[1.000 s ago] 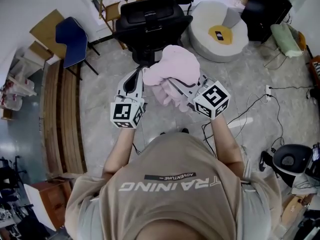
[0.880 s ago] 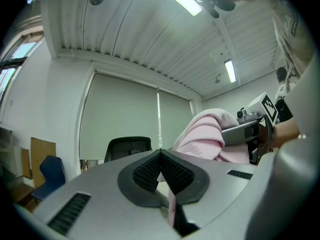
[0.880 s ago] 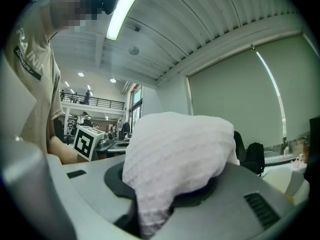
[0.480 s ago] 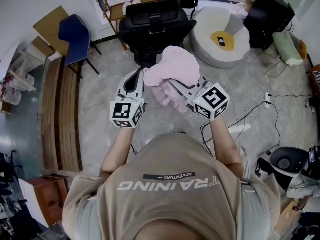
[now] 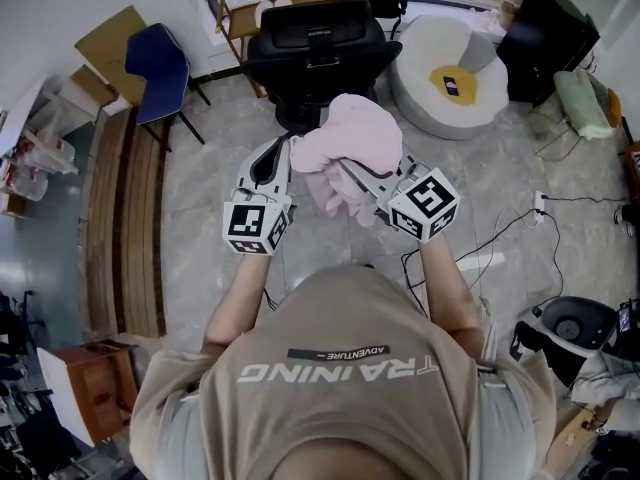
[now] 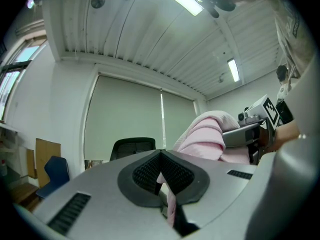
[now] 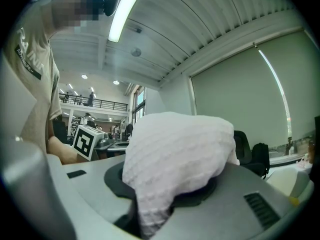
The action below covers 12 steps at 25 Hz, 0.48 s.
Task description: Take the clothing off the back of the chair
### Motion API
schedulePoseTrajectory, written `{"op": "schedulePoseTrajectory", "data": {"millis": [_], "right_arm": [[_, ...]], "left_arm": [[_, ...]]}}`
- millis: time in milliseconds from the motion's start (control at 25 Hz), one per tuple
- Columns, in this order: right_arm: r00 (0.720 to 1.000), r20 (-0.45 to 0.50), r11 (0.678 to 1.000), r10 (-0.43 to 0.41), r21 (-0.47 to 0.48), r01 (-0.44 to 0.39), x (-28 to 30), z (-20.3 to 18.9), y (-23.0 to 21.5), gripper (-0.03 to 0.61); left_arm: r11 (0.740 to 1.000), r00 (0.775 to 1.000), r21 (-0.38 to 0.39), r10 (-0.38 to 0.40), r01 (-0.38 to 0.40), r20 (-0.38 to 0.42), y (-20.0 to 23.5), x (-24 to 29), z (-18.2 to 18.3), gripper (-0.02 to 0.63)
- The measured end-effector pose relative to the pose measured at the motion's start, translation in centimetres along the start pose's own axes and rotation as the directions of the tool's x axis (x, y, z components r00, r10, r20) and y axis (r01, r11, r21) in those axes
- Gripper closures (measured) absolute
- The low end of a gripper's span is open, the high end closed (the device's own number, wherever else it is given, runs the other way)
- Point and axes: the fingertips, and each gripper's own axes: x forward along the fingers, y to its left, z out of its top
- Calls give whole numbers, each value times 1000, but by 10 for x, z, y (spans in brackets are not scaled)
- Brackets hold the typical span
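A bundled pink garment hangs in the air between both grippers, clear of the black office chair behind it. My left gripper is shut on a thin fold of the garment at its left edge. My right gripper is shut on a thick bunch of the garment, which drapes over the jaws and hides their tips. In the left gripper view the garment bulges at the right, with the right gripper beyond it and the chair far off.
A blue chair and wooden boards stand at the left. A white round seat and a black box sit at the back right. Cables trail over the grey floor to the right.
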Motion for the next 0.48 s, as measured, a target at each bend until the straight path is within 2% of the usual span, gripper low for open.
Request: {"op": "schedulePoseTrajectory", "data": {"millis": [480], "right_arm": [[1000,-5,1000,-15,13,15,-4,-8,-9,422]], "left_arm": [[1000,1000,-14,-6,6,-15,-4,6,-10,604]]}}
